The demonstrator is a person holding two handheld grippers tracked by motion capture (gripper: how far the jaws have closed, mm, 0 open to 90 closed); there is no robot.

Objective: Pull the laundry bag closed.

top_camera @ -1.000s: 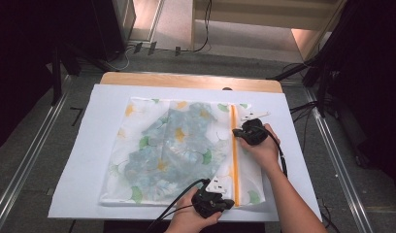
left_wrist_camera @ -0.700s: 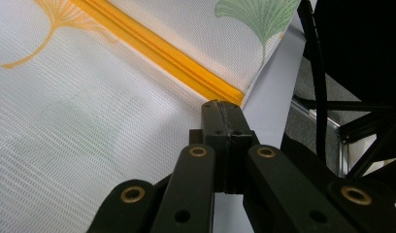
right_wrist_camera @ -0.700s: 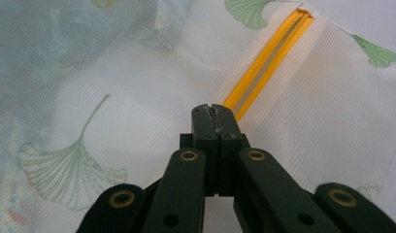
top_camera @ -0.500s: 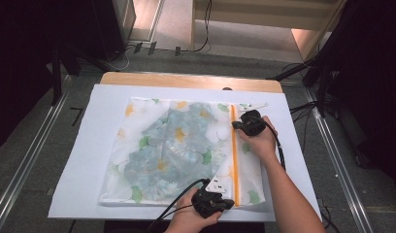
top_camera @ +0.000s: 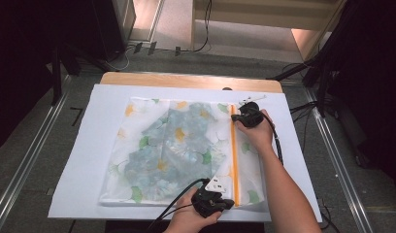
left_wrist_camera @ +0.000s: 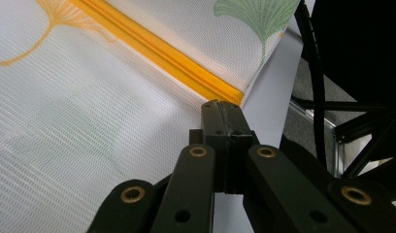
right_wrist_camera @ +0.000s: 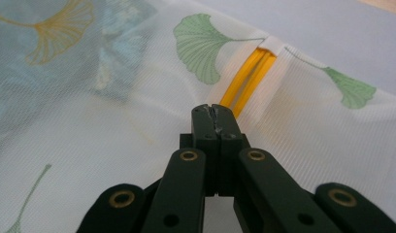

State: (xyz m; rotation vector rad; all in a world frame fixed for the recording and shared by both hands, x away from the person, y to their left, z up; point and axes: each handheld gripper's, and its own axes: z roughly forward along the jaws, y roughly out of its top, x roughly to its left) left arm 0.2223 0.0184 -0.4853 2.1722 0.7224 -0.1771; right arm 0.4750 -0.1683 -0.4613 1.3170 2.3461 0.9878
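A white mesh bag (top_camera: 172,150) printed with green and orange ginkgo leaves lies flat on a white sheet, with blue patterned cloth inside. An orange zipper (top_camera: 233,155) runs along its right side. My right gripper (top_camera: 237,118) sits at the zipper's far end, jaws shut on the zipper pull; in the right gripper view its tip (right_wrist_camera: 213,108) touches the orange zipper (right_wrist_camera: 247,77), just short of the bag's far edge. My left gripper (top_camera: 229,199) is shut on the bag's near edge; in the left gripper view its tip (left_wrist_camera: 222,104) pinches the mesh at the zipper's end (left_wrist_camera: 162,48).
The white sheet (top_camera: 84,145) covers a wooden table (top_camera: 186,80). Metal rails (top_camera: 21,170) run along the floor on both sides. Black cables (top_camera: 278,145) trail from the grippers, and dark stands (top_camera: 332,73) are at the right.
My right gripper has slid along the zipper away from the person, from about a third of the way down it to its far end. The left gripper has stayed put.
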